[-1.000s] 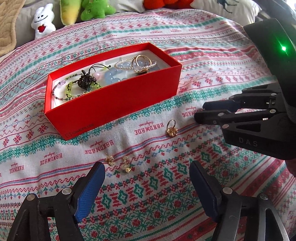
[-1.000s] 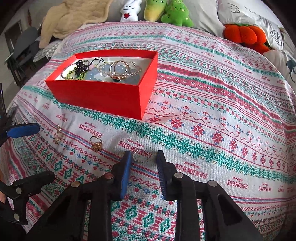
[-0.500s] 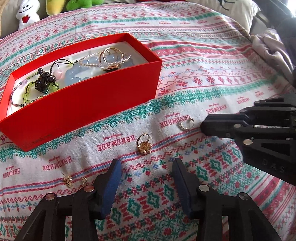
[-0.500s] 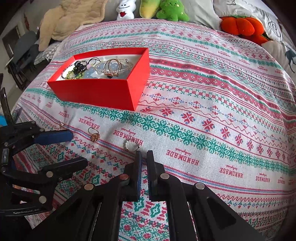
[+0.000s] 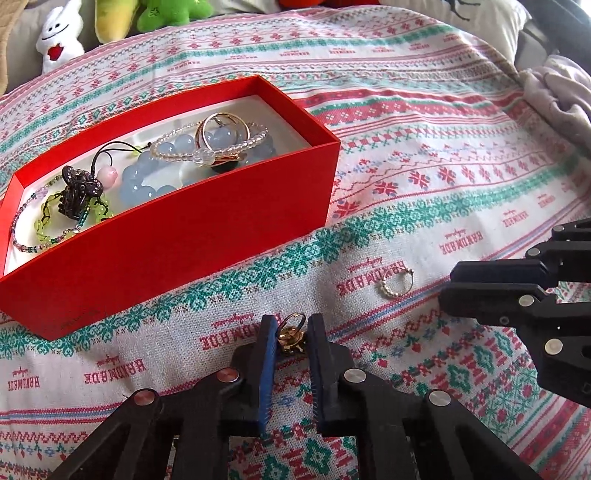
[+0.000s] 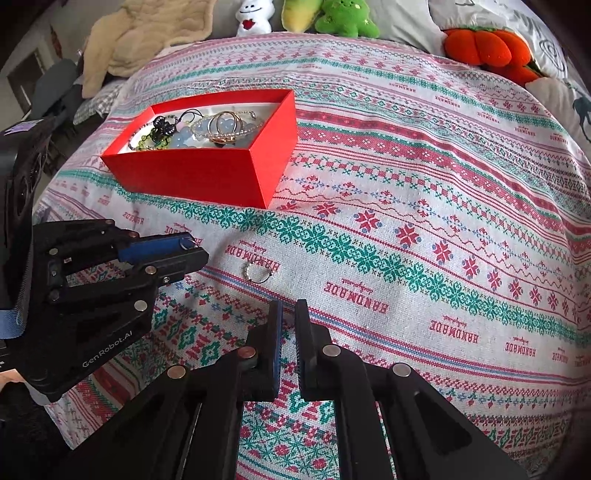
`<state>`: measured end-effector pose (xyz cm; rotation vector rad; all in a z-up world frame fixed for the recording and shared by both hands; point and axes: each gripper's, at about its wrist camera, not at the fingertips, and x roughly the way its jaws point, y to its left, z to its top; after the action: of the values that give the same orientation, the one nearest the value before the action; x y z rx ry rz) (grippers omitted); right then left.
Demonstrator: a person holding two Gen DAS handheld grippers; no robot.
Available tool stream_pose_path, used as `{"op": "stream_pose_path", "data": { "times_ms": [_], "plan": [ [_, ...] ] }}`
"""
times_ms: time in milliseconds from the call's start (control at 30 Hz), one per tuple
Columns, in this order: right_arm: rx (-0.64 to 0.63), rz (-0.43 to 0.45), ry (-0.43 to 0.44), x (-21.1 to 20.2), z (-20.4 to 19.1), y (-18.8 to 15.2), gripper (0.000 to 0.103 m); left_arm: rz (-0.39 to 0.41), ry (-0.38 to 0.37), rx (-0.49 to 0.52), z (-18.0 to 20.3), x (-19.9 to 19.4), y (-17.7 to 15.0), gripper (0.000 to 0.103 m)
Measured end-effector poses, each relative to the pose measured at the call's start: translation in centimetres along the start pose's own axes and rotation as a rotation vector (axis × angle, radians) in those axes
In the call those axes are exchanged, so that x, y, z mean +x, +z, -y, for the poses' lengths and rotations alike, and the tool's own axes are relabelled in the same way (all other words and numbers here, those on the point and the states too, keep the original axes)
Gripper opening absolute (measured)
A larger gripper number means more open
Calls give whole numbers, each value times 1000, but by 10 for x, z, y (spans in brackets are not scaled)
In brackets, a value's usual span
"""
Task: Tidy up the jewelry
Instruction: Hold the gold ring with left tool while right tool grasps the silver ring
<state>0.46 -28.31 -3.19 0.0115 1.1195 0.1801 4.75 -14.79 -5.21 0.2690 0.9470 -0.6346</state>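
A red box on the patterned bedspread holds bead bracelets, bangles and a dark charm. My left gripper has its blue pads closed around a gold ring lying on the cloth in front of the box. A beaded silver ring lies on the cloth to its right. My right gripper is nearly shut and empty, just short of the silver ring.
Plush toys and an orange pumpkin cushion line the far edge of the bed. A beige blanket lies at the far left. A grey cloth is bunched at the right.
My left gripper moved forward to the gold ring and its jaws closed around it. My right gripper stayed nearly shut near the silver ring.
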Motion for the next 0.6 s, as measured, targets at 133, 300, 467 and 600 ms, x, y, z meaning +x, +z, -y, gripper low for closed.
{"op": "stream_pose_path", "data": {
  "times_ms": [133,300,467,600],
  "plan": [
    [6,-2,22,1,-2,1,37,-6,10,-17,-4,-5,1,11],
    [-10,1,11,7,-11,5,41,2,12,-32,-10,-16,-1,11],
    [-46,25,-27,16,-24,10,41,4,15,-30,-12,-26,-5,11],
    [-57,30,-45,20,-29,14,34,-1,18,-34,-16,-29,-8,11]
  ]
}}
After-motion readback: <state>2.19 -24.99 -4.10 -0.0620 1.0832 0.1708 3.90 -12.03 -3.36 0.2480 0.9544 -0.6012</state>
